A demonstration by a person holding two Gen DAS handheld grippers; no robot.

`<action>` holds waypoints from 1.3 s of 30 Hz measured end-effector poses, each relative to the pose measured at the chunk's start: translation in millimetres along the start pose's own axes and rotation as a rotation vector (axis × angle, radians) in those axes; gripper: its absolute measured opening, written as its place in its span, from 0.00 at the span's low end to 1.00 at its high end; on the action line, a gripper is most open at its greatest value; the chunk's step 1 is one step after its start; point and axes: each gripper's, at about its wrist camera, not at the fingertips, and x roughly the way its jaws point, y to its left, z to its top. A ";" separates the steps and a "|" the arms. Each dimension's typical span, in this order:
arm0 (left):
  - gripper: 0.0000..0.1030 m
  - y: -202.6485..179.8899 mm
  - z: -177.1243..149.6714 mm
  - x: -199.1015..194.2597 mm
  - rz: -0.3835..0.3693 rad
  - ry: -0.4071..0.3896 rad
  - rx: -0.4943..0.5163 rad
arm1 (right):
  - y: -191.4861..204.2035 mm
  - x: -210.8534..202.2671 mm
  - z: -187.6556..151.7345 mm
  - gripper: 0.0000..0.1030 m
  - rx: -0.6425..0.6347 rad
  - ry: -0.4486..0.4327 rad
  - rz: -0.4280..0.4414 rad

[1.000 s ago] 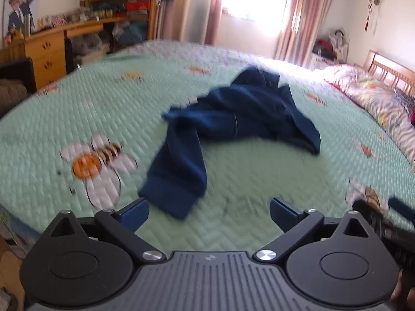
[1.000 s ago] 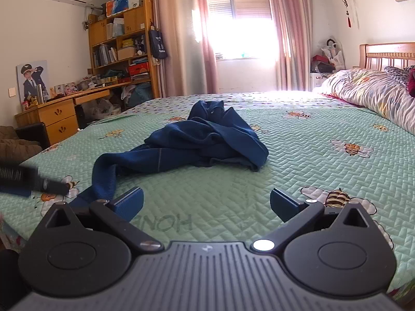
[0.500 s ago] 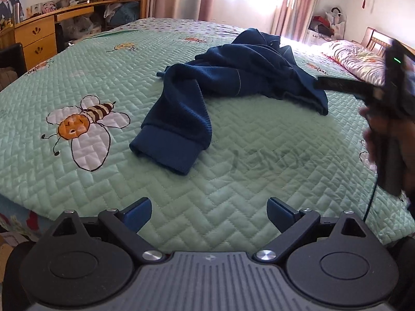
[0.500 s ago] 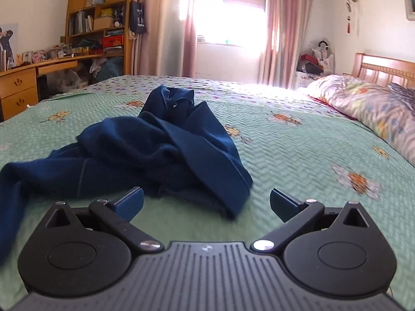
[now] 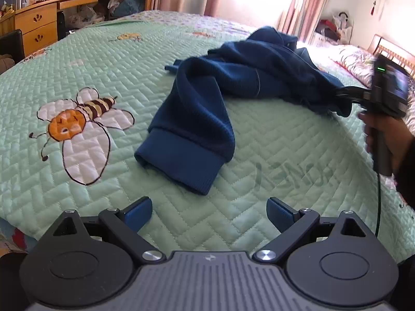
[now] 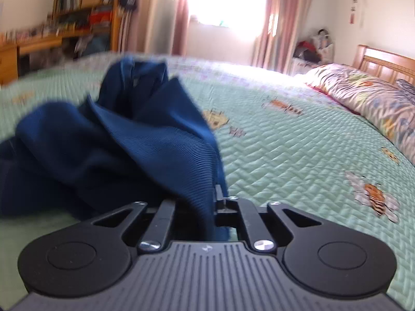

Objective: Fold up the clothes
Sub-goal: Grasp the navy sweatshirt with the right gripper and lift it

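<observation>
A dark blue sweater (image 5: 259, 77) lies crumpled on the green quilted bed (image 5: 285, 155). One sleeve, ending in a ribbed cuff (image 5: 181, 165), stretches toward my left gripper (image 5: 208, 211). That gripper hovers open just short of the cuff, with nothing between its fingers. My right gripper (image 6: 214, 207) is closing its jaws on a fold at the sweater's (image 6: 129, 134) right edge, and fabric fills the gap between them. In the left wrist view the right gripper (image 5: 339, 92) bites the sweater's far right edge, held by a person's hand (image 5: 384, 134).
Bee motifs (image 5: 77, 124) dot the quilt. Floral pillows (image 6: 363, 96) and a wooden headboard (image 6: 384, 62) lie to the right. A wooden desk with drawers (image 5: 39, 23) and shelves stand beyond the bed's left side. Curtains frame a bright window at the back.
My right gripper moved in to the sweater's right edge and went from wide open to closed on the fabric. My left gripper sank closer to the sleeve cuff and stayed open.
</observation>
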 end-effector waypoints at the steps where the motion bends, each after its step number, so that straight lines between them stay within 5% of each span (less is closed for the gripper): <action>1: 0.93 0.4 -0.1 -3.2 0.004 -0.011 -0.005 | -4.6 -18.3 1.1 0.05 0.031 -0.043 -0.005; 8: 0.95 -2.6 2.5 -38.7 -0.003 -0.100 -0.017 | -70.3 -165.6 19.3 0.06 0.256 -0.293 -0.043; 12: 0.99 -7.6 2.4 -50.6 -0.006 -0.101 -0.025 | -110.5 -222.5 13.4 0.08 0.353 -0.361 -0.118; 15: 0.99 -9.9 0.3 -52.0 -0.021 -0.059 -0.047 | -122.7 -217.3 -13.0 0.37 0.385 -0.217 -0.153; 17: 0.99 -13.5 -1.3 -54.6 -0.029 -0.047 -0.051 | -124.9 -209.8 -34.8 0.38 0.407 -0.107 -0.161; 19: 0.99 -17.2 -5.8 -59.8 -0.025 -0.063 -0.019 | -117.0 -217.5 -60.9 0.41 0.436 -0.094 -0.149; 23: 0.99 -22.4 -7.9 -65.7 -0.016 -0.075 0.012 | -90.9 -240.5 -79.8 0.60 0.368 -0.169 -0.091; 26: 0.99 -25.6 -7.4 -68.2 -0.020 -0.071 0.025 | -67.0 -273.5 -71.8 0.72 0.240 -0.361 -0.095; 29: 0.99 -28.7 -9.3 -68.3 -0.035 -0.062 0.030 | -63.9 -290.5 -59.6 0.98 0.217 -0.519 -0.139; 35: 0.99 -40.4 -26.5 -69.3 -0.095 -0.070 0.051 | -58.7 -250.3 -63.8 0.99 0.271 -0.312 0.039; 39: 0.99 -51.5 -36.7 -66.3 -0.146 0.013 0.089 | -42.3 -241.0 -86.3 0.99 0.290 -0.248 0.093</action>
